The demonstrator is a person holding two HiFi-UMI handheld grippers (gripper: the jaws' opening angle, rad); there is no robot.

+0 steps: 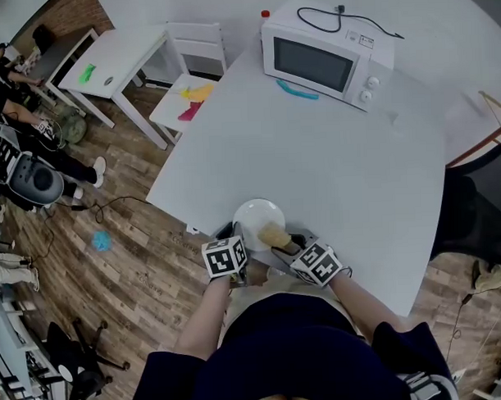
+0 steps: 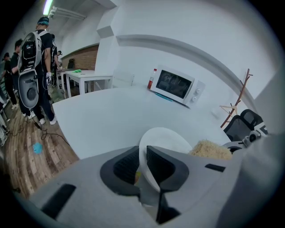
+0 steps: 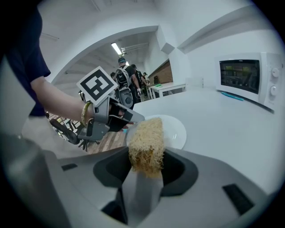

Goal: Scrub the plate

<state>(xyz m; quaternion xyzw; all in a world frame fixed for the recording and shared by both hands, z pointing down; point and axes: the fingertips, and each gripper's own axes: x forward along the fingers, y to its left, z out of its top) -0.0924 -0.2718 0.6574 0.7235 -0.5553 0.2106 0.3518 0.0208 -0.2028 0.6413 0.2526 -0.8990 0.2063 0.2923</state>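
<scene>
Head view shows the white plate (image 1: 258, 217) at the near edge of the white table (image 1: 340, 167), its rim pinched between the left gripper (image 2: 142, 162) jaws. The right gripper (image 3: 144, 167) is clamped on a straw-coloured fibrous scrubber (image 3: 146, 142) held at the plate's near side. Scrubbing seems in progress, though how much is left I cannot tell. A microwave (image 1: 315, 63) stands at the far end of the table, above a wood floor (image 1: 146, 264).

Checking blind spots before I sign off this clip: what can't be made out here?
Head view: near rim of the plate, hidden under the left gripper.
Right gripper view: whether the scrubber touches the plate; the scrubber covers that spot.
Left gripper view: label on the bottle, too small.
</scene>
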